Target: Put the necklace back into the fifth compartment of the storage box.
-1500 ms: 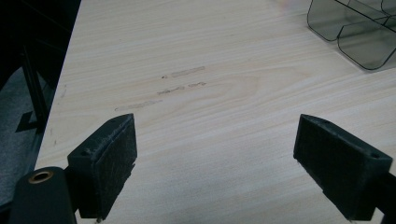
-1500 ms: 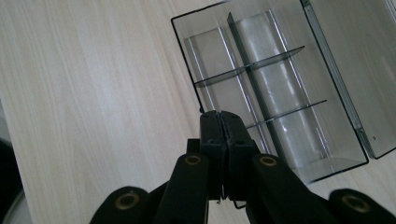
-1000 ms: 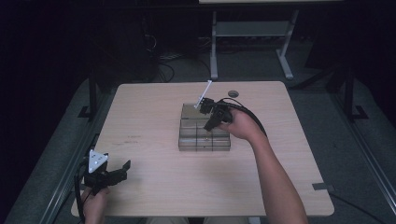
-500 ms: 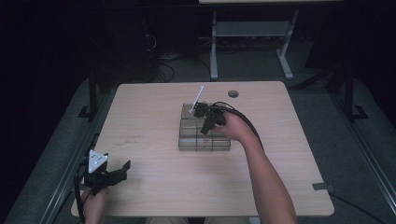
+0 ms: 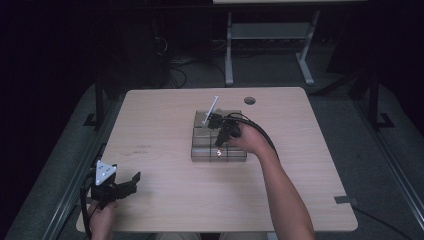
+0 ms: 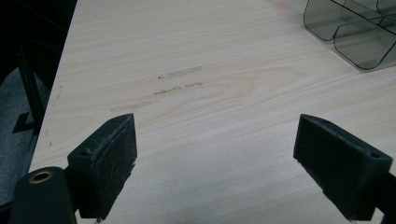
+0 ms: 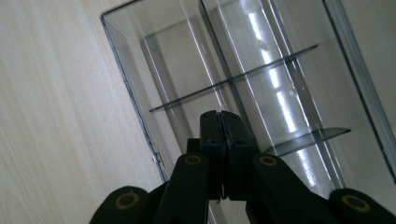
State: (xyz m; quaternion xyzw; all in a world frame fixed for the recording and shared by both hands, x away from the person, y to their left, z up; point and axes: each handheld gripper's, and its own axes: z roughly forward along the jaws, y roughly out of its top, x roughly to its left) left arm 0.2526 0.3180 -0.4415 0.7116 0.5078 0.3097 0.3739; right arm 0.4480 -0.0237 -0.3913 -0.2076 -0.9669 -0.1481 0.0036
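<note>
A clear plastic box split into several compartments sits in the middle of the wooden table. My right gripper hangs just over it, pointing down, with a thin white piece sticking up on its far side. In the right gripper view its jaws are shut with nothing between them, above bare compartments of the box. My left gripper rests at the table's near left corner. It stands open over bare wood, and a corner of the box lies far off.
A round cable hole lies in the tabletop behind the box. A metal table frame and cables stand on the dark floor beyond. Faint scuff marks mark the wood ahead of the left gripper.
My right gripper has sunk toward the box and drifted slightly left and nearer. Its jaws stayed shut. The left gripper has not moved.
</note>
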